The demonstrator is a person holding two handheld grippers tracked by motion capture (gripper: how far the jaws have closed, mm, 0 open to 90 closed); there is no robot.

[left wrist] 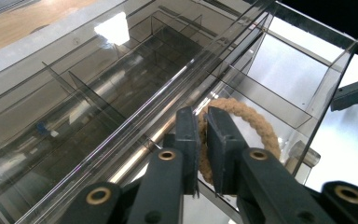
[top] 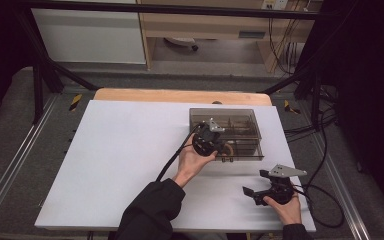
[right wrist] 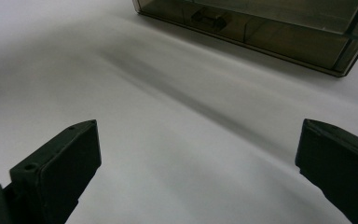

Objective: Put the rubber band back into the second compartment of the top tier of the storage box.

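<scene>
**Left jaws pinch a rope ring at the box; right jaws stand wide over bare table**

Pinched nearly together, the jaws of the left gripper [left wrist: 203, 140] clamp a tan braided rope ring [left wrist: 256, 123], seen in the lower centre of the left gripper view. The ring stands on edge between the two black jaws, most of its loop rising behind them into a front compartment of the smoky clear plastic box [left wrist: 121, 79]. Thin dividers split the box into many cells. One cell at the left of that view holds a small blue thing, too blurred to name.

From the high view, the box [top: 245, 117] sits right of centre on the white table [top: 125, 160], and the left gripper [top: 211, 142] meets its near edge, held by the left hand [top: 192, 162].

Lower right in the high view, the right hand [top: 286, 207] holds the right gripper [top: 254, 196] near the table's front edge, well apart from the box. Its jaws are spread wide, with nothing between them but white table surface [right wrist: 191, 154]; the box [right wrist: 261, 28] lies along the top of the right gripper view.
</scene>
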